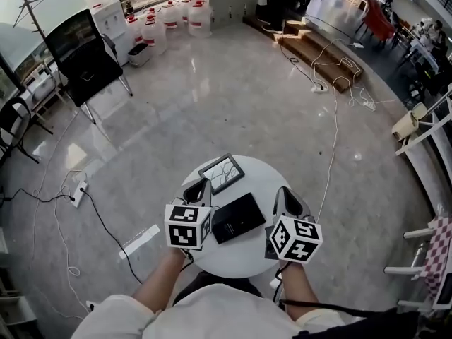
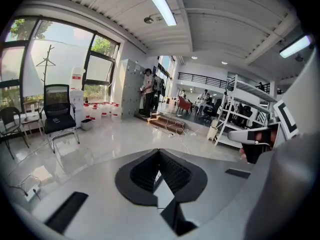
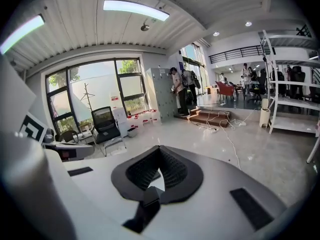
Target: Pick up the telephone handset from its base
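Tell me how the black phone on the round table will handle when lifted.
The black phone looks flat, boxy and rigid, so it probably won't roll or flop. Its smooth dark top may be slippery. It lies near the middle of the white table, so a nudge is unlikely to tip it off.

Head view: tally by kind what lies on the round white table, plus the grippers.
Framed picture: 1
Black flat device: 1
Grippers: 2, left gripper and right gripper
Total: 4
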